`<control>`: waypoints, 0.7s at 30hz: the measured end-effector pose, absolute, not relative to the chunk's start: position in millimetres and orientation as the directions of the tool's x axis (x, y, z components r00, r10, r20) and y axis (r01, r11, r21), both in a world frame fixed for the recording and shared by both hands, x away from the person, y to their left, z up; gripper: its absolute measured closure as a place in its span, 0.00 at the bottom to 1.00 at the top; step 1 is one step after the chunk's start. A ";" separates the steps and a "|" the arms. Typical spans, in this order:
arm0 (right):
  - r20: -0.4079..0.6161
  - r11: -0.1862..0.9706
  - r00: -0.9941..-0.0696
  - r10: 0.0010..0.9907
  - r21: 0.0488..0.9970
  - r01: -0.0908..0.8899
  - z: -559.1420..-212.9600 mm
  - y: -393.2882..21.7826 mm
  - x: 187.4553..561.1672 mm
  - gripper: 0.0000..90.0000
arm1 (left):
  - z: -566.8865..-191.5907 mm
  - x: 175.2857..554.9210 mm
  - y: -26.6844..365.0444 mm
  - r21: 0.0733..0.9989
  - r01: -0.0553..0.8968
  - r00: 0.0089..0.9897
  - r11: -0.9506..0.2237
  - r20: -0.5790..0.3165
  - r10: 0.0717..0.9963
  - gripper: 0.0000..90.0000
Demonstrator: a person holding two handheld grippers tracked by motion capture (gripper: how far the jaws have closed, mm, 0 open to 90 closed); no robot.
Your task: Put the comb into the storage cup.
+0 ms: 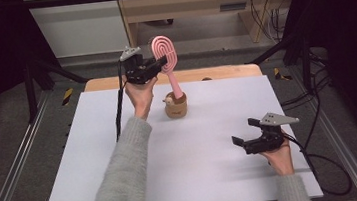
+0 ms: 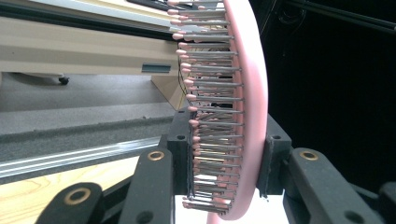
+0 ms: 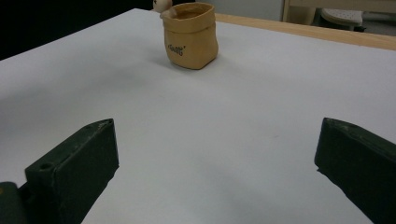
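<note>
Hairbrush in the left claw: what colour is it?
Pink hairbrush; the high view shows it best.

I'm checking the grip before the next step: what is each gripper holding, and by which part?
The left gripper clamps the pink oval bristled hairbrush by its head, across bristles and back. The right gripper holds nothing; its jaws stand open.

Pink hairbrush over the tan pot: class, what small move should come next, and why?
Probably lower it straight down. The left gripper is shut on the pink plastic hairbrush by its head, and the handle tip already sits in the tan sack-shaped pot.
</note>
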State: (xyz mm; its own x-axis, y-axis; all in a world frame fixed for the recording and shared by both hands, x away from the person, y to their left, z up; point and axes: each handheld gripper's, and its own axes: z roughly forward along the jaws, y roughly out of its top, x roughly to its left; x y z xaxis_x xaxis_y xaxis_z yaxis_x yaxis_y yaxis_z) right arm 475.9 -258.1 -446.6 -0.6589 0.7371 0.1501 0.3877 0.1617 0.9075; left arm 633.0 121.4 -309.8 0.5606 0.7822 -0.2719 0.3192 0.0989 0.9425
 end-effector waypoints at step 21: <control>0.144 0.168 -0.659 0.738 0.907 0.386 -447.6 -257.9 476.4 0.00 | -332.5 642.4 122.3 0.932 0.347 0.542 0.103 -0.289 0.789 0.72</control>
